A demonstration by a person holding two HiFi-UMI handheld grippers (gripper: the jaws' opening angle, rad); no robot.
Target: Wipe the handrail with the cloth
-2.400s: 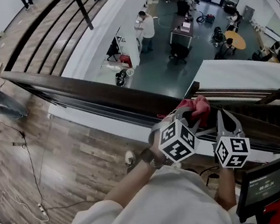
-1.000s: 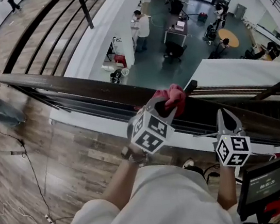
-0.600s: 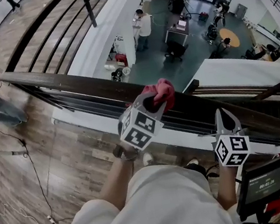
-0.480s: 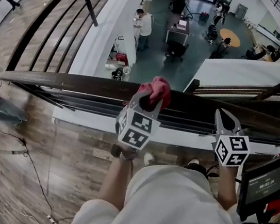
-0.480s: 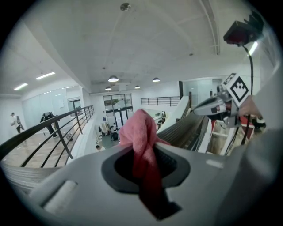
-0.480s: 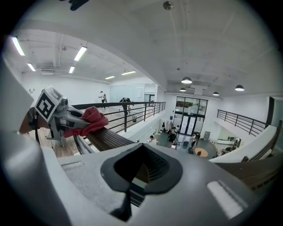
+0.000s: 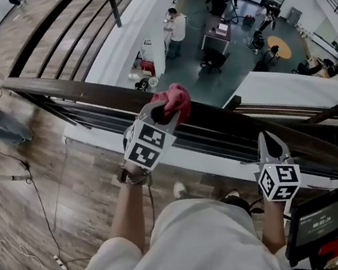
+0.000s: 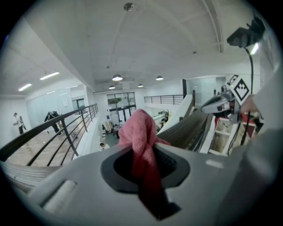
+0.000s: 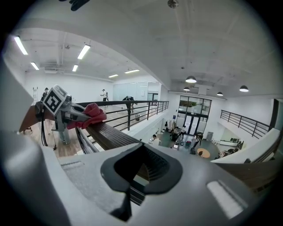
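Left gripper point(image 7: 164, 109), one of two, has its jaws clamped on the single pink cloth point(image 7: 176, 97), which sits bunched on top of the one dark wooden handrail point(image 7: 90, 94), while the right gripper point(image 7: 265, 140), farther along it, has jaws together on nothing.

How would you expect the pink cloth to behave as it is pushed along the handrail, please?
Probably floppy: the cloth bunches in soft folds where the left tool pinches it. Likely light, since one pinch holds the bunch up. It may drag and crumple rather than slide, as it sits wadded on the dark handrail.
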